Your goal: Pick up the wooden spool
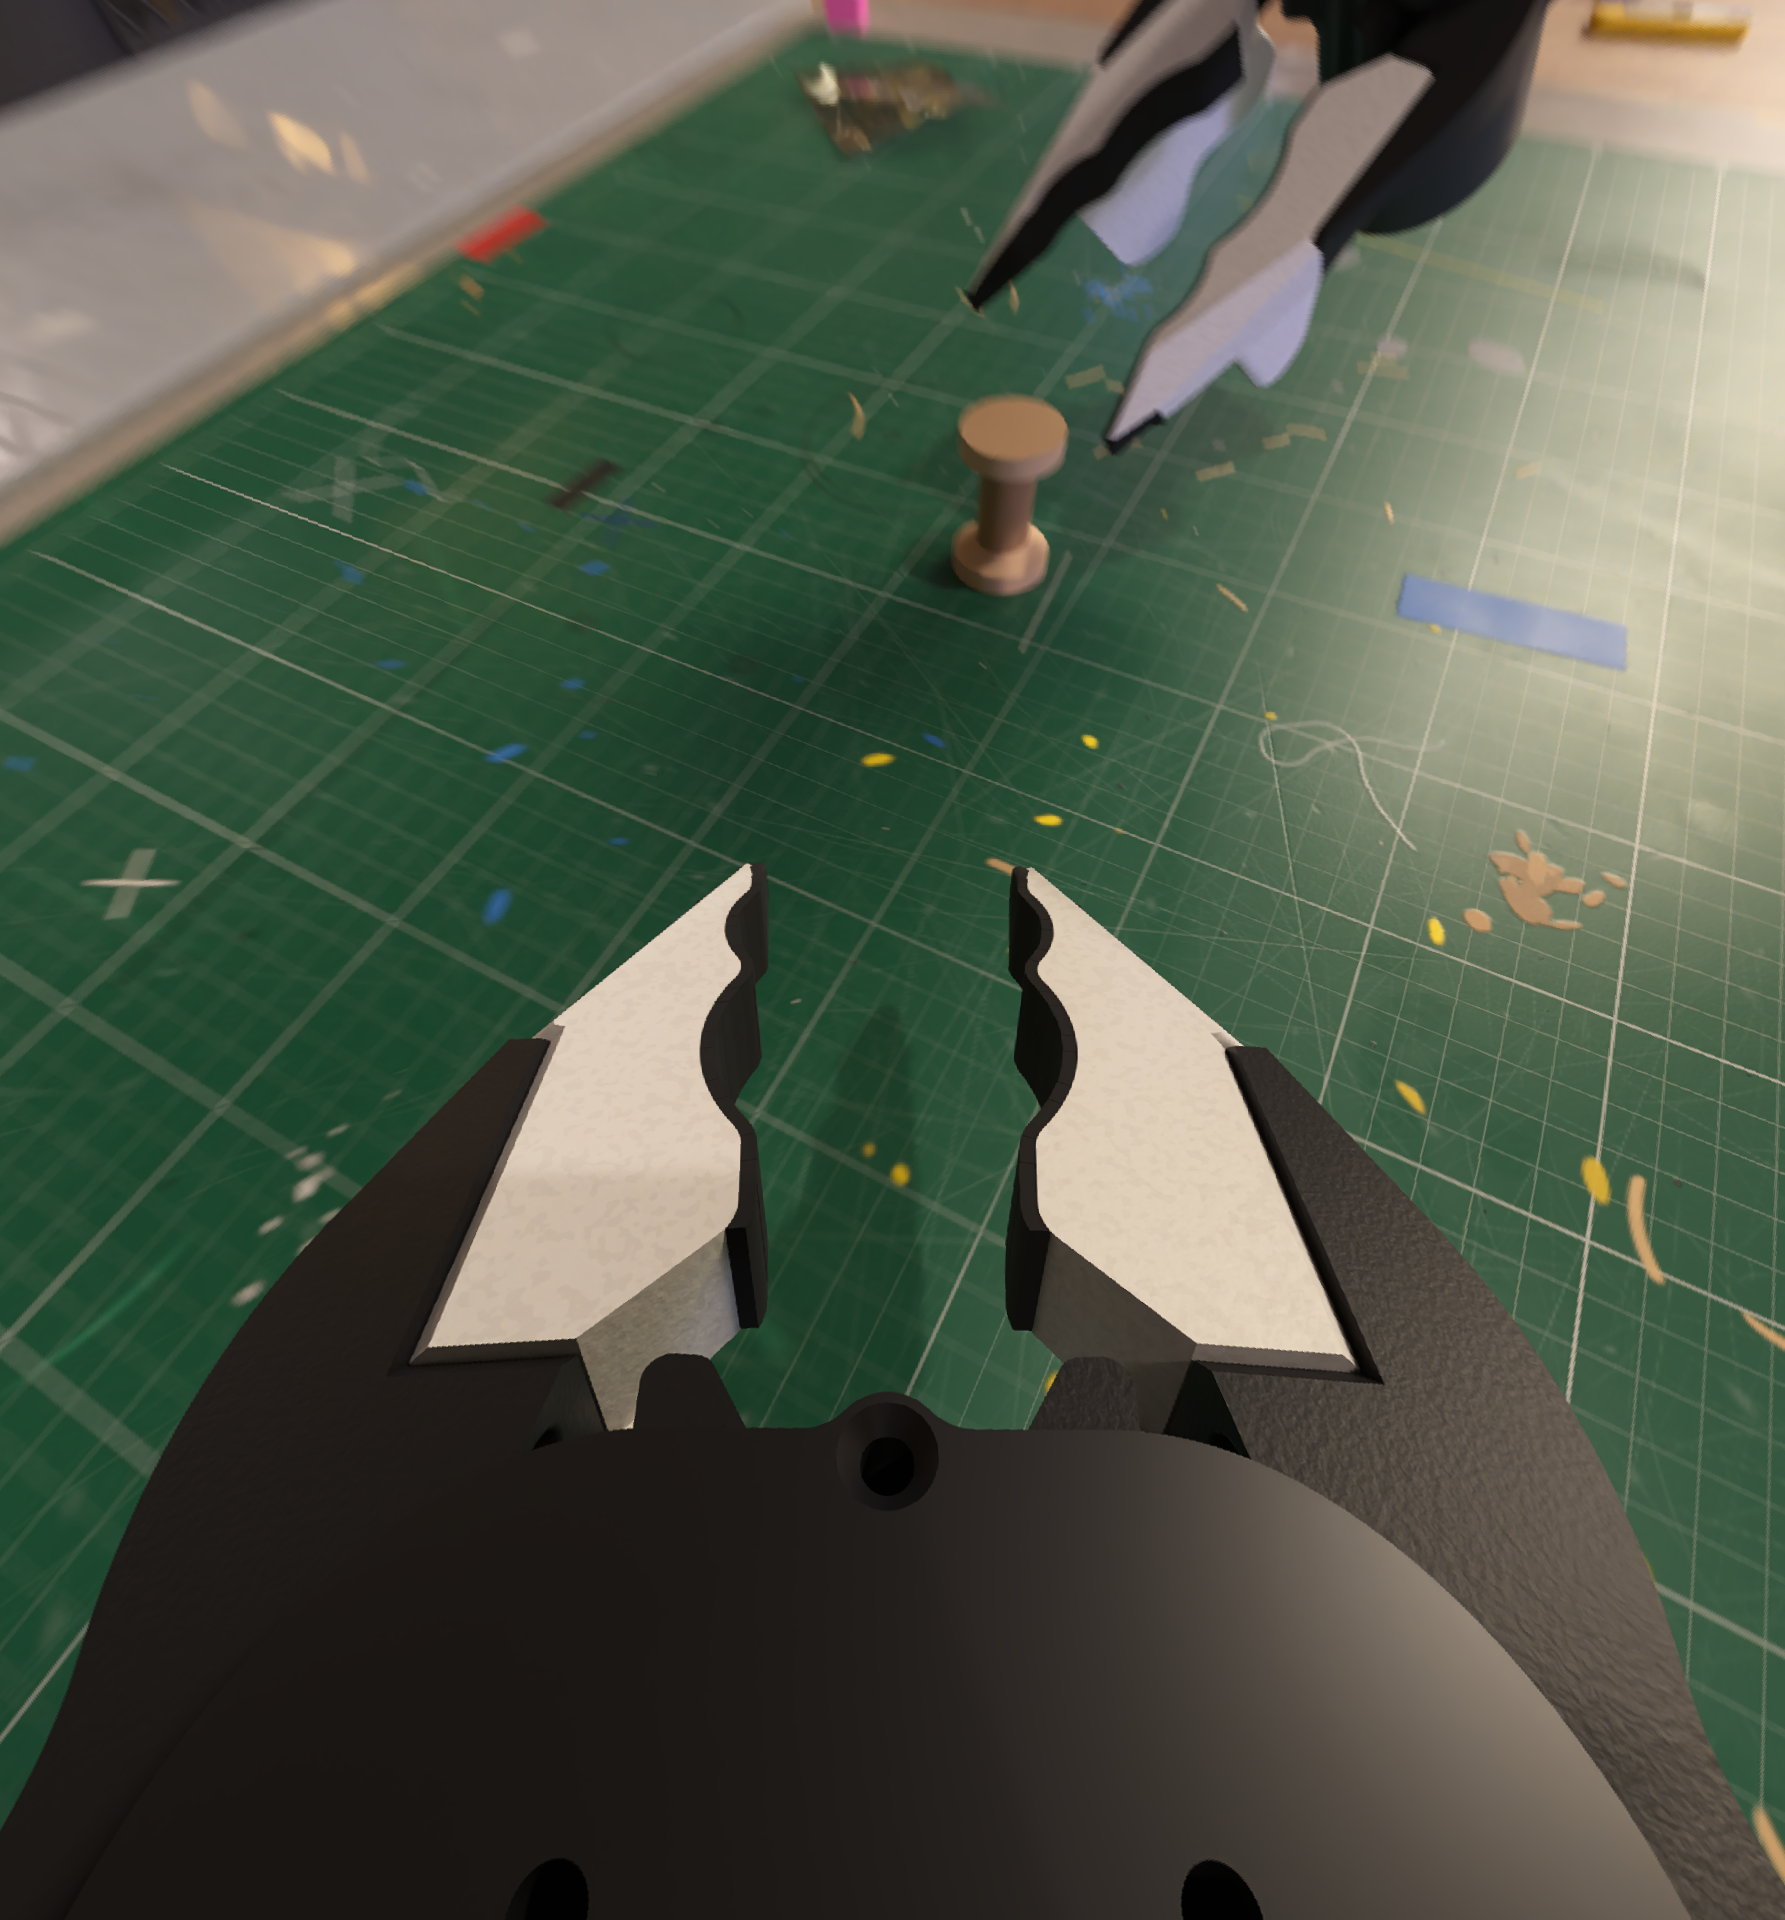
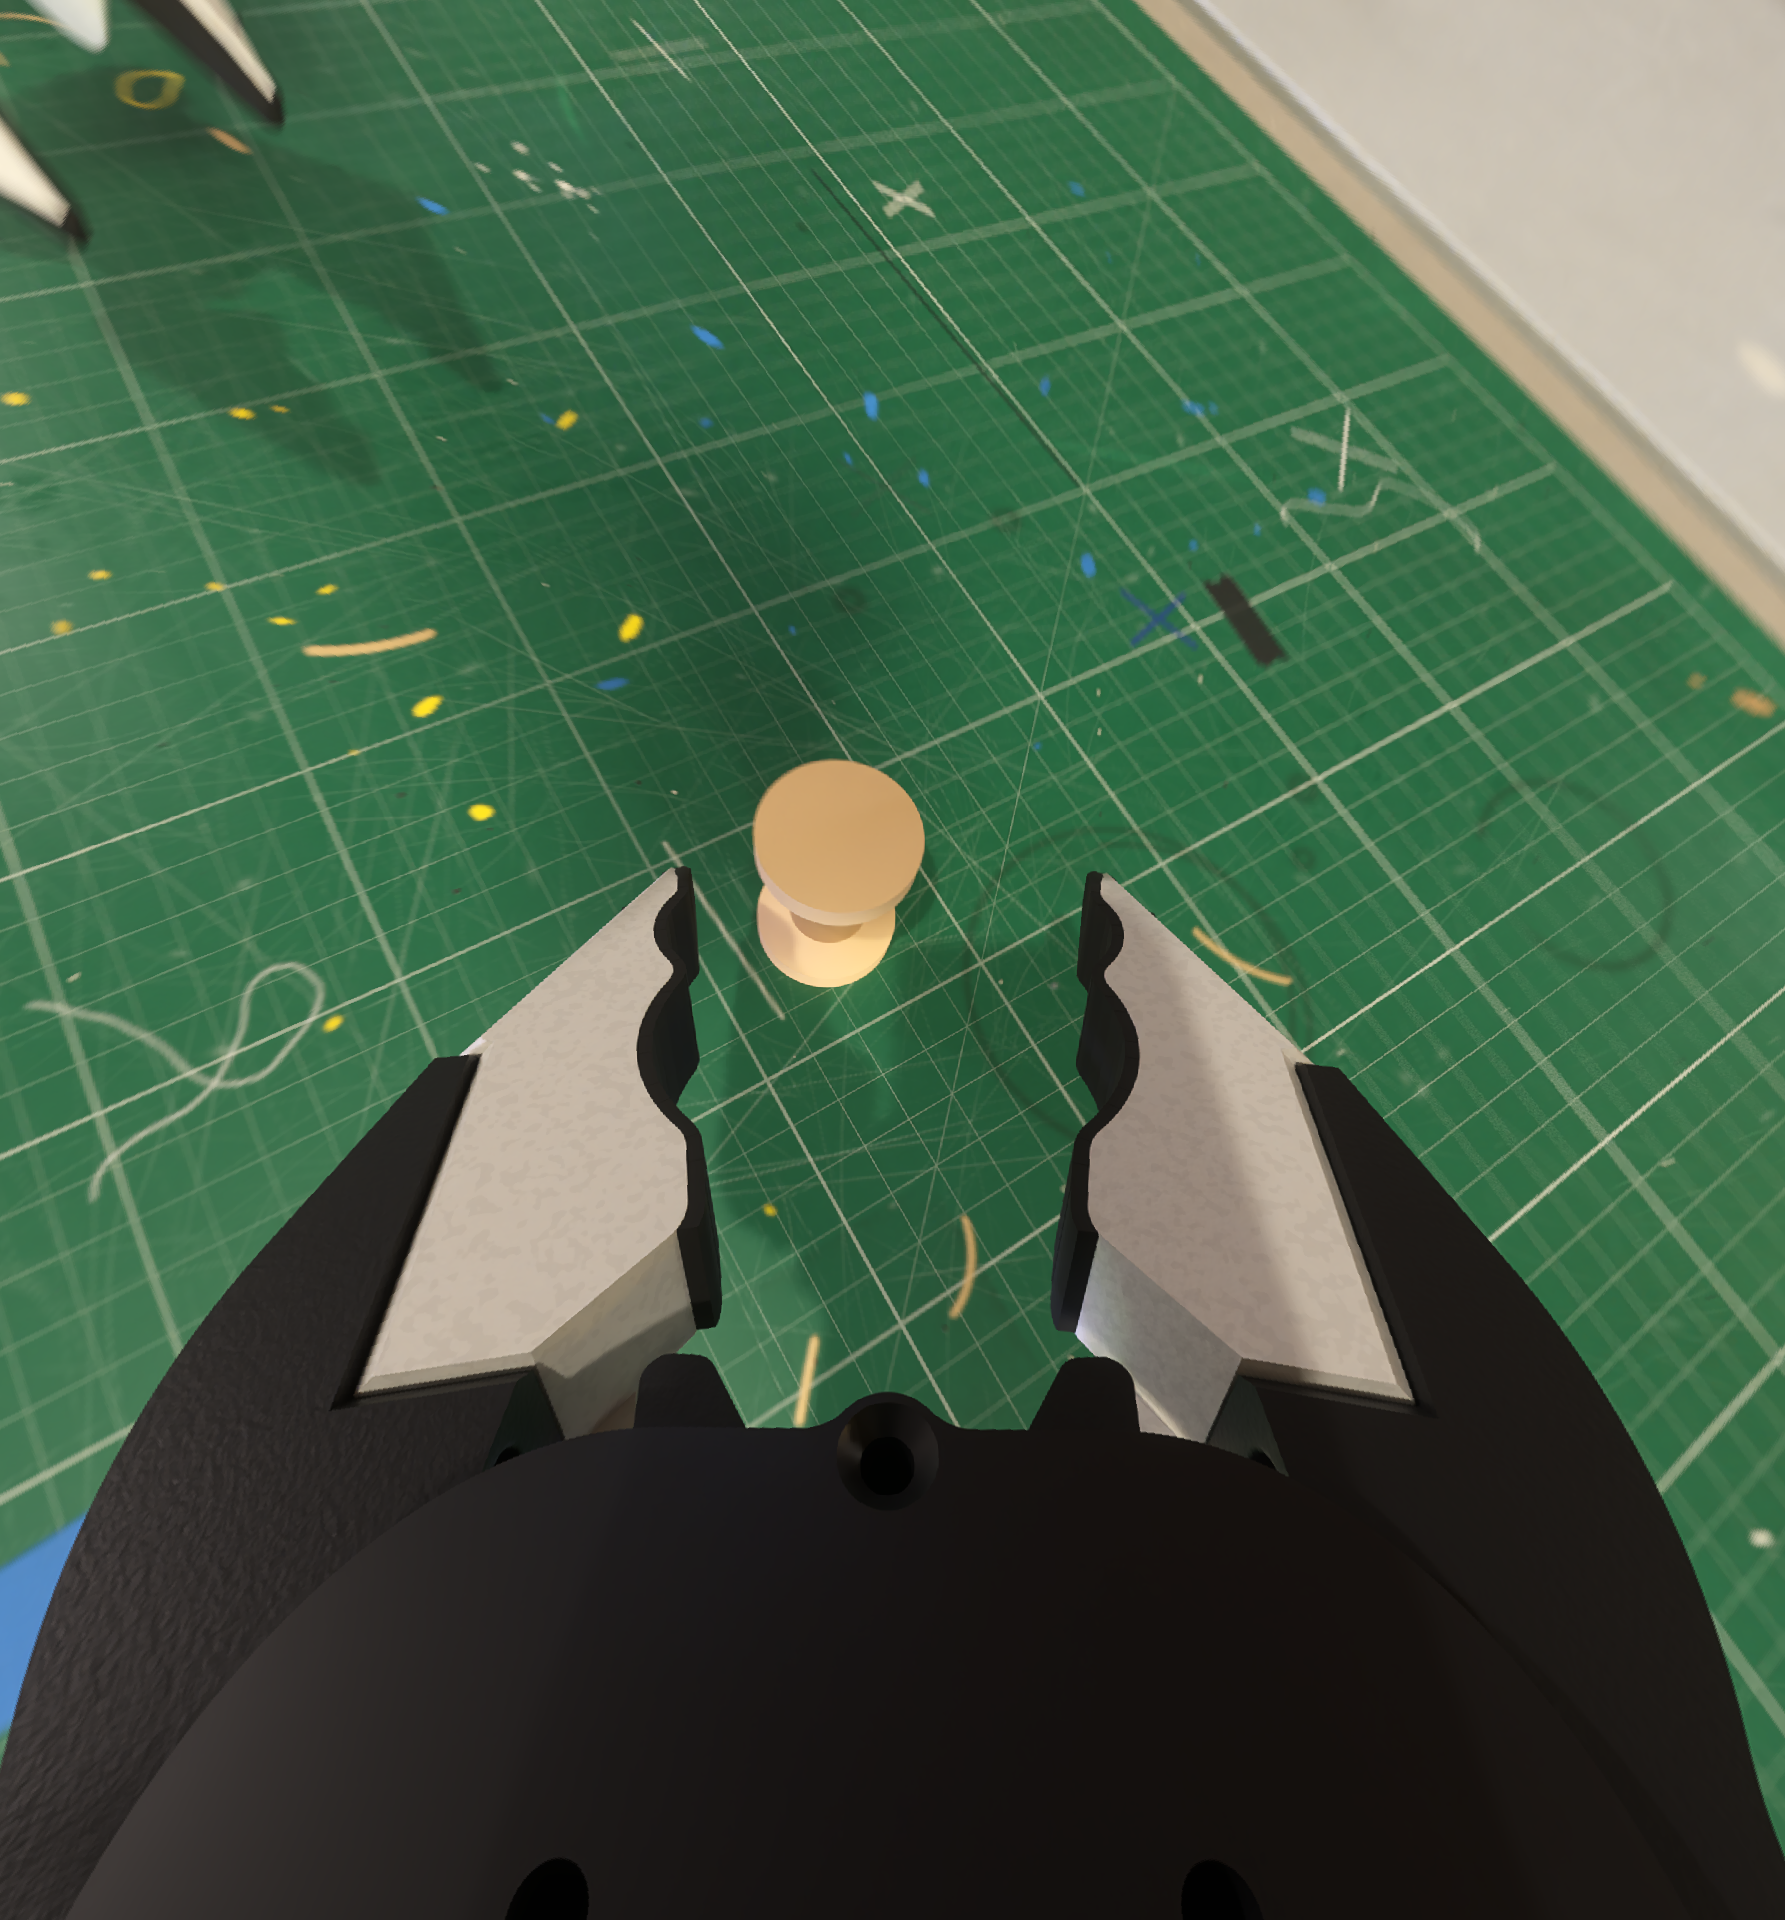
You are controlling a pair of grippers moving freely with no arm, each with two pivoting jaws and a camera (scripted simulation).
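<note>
A small wooden spool (image 1: 1007, 490) stands upright on the green cutting mat (image 1: 659, 727). In the right wrist view the spool (image 2: 836, 868) is seen from above, just beyond and between the fingertips. My right gripper (image 2: 886, 878) is open and empty, hovering above the spool and apart from it; it also shows in the left wrist view (image 1: 1044, 369), tips just above and beside the spool's top. My left gripper (image 1: 886, 873) is open and empty, well short of the spool; its fingertips (image 2: 57, 213) show at the top left of the right wrist view.
A blue tape strip (image 1: 1511, 621), a red tape piece (image 1: 498, 234), a crumpled foil scrap (image 1: 883, 104) and a loop of thread (image 1: 1335, 769) lie on the mat. A pale table band (image 1: 244, 208) borders the mat. Paint flecks and wood shavings are scattered about.
</note>
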